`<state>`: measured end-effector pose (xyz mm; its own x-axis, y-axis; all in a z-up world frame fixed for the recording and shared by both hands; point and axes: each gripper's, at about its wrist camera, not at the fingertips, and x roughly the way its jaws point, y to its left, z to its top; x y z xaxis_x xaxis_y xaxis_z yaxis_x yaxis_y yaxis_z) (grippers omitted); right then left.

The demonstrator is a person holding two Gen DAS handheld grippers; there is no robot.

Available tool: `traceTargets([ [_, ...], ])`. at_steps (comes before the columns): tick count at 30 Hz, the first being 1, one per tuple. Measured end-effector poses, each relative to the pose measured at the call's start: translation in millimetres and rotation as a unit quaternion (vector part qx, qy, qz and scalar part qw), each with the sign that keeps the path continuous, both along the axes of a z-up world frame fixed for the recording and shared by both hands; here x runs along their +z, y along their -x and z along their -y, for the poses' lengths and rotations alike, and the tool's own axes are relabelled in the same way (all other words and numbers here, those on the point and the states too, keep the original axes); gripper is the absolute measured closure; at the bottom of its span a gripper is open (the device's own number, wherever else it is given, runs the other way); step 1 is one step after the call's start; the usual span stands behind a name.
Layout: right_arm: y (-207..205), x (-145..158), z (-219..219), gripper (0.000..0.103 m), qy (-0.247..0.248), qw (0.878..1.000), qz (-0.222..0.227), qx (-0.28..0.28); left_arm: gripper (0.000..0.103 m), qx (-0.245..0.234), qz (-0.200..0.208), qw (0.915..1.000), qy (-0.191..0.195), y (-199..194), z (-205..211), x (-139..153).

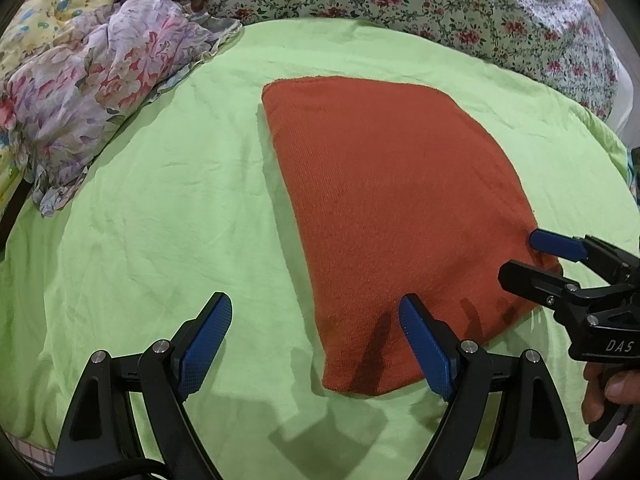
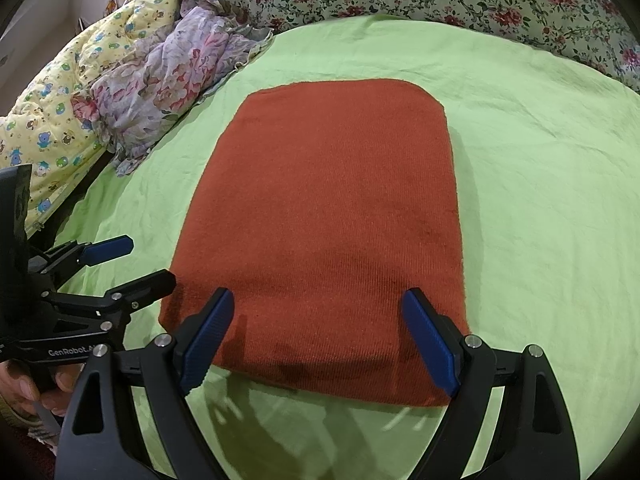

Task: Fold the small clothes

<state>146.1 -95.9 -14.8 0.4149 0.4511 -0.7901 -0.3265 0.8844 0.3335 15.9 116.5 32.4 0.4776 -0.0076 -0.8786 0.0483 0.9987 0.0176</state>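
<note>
A rust-orange knit garment point(image 1: 392, 208) lies folded into a flat rectangle on the light green sheet point(image 1: 160, 220); it also shows in the right wrist view point(image 2: 332, 220). My left gripper point(image 1: 316, 312) is open and empty, just above the garment's near left corner. My right gripper point(image 2: 318, 308) is open and empty over the garment's near edge. In the left wrist view the right gripper point(image 1: 532, 256) comes in at the right, by the garment's near right corner. In the right wrist view the left gripper point(image 2: 148, 264) shows at the left, by the near left corner.
A crumpled floral fabric point(image 1: 100, 92) lies at the sheet's far left. A yellow cartoon-print quilt point(image 2: 52, 120) lies beyond it on the left. A floral bedspread point(image 1: 440, 4) runs along the back. The green sheet point(image 2: 540, 200) lies bare to the garment's right.
</note>
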Motion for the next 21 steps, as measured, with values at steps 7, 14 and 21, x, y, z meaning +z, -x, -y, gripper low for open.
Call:
traceTargets([
  [7,5,-4,1,0.017,-0.004,1.000,0.012,-0.011,0.017,0.012,0.025,0.9996,-0.003,6,0,0],
  [14,14,-1,1,0.017,-0.010,0.999,0.040,-0.014,0.017,0.018,0.033,0.9992,-0.011,10,0,-5],
  [21,18,-6,-2,0.017,-0.009,0.999,0.039,-0.012,0.017,0.015,0.032,0.9993,-0.013,13,3,-6],
])
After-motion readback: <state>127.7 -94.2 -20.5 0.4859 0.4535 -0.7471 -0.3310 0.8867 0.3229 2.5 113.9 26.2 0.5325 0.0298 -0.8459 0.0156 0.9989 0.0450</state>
